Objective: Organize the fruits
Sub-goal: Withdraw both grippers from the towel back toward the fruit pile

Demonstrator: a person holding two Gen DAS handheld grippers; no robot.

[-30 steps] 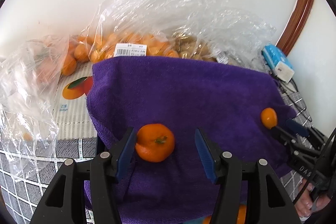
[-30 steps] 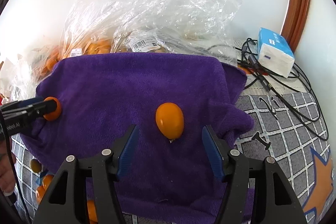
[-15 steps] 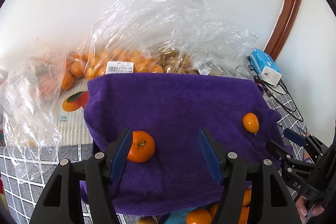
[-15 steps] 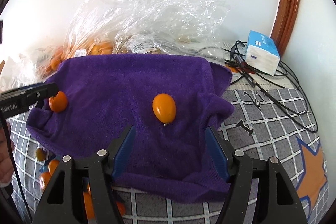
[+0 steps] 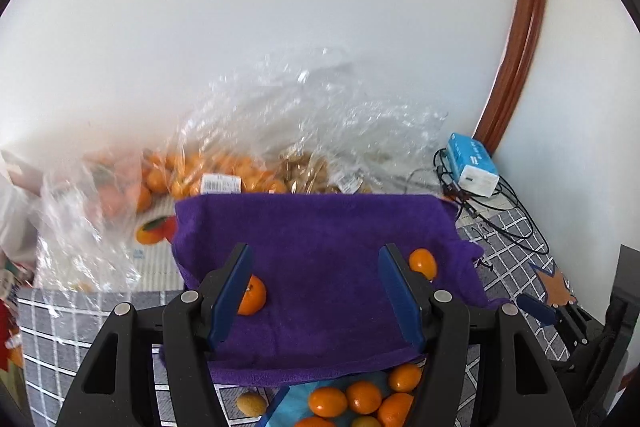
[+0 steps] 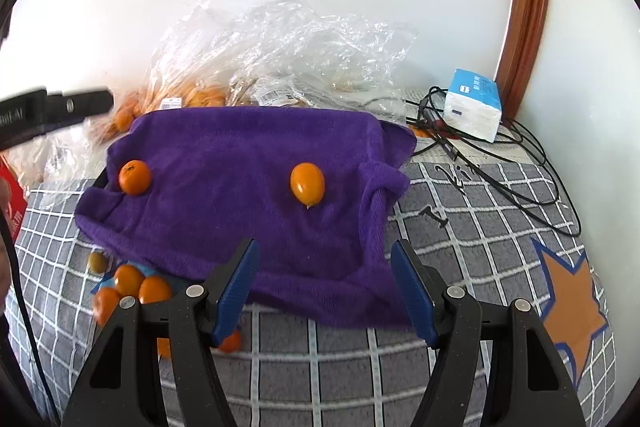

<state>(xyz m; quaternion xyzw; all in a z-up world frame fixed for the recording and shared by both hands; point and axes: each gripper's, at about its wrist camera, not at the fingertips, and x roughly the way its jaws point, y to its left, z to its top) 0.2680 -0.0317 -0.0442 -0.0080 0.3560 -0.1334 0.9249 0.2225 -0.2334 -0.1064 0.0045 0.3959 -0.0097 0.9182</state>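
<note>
Two fruits lie on the purple towel (image 5: pixel 320 247) in the left wrist view: a round orange (image 5: pixel 251 295) near its left edge, partly behind the left tool's (image 5: pixel 316 295) left finger, and an oval orange (image 5: pixel 423 263) near its right side, just beyond the right finger. The left tool is spread, with only towel between its blue pads. Behind the towel, against the white wall, sit clear plastic bags (image 5: pixel 304 139) holding more oranges. A blue and white tissue pack (image 5: pixel 472 165) and black cables (image 5: pixel 500 211) lie beyond the towel's right corner. Below the towel's near edge a cluster of oranges (image 5: pixel 360 397) rests on something blue. The right tool (image 5: pixel 538 309) shows past the towel's right edge.

In the right wrist view, the same towel (image 6: pixel 240 155) is draped over a grey checked cover (image 6: pixel 460 227). The round orange (image 6: pixel 135 177) sits at the towel's left end and the oval orange (image 6: pixel 307 184) near its middle, well apart. The right tool (image 6: pixel 324 291) hangs over the towel's near edge, spread and holding nothing. The left tool's black finger reaches in above the towel's left end. More oranges (image 6: pixel 132 285) lie off the towel's near left edge.
</note>
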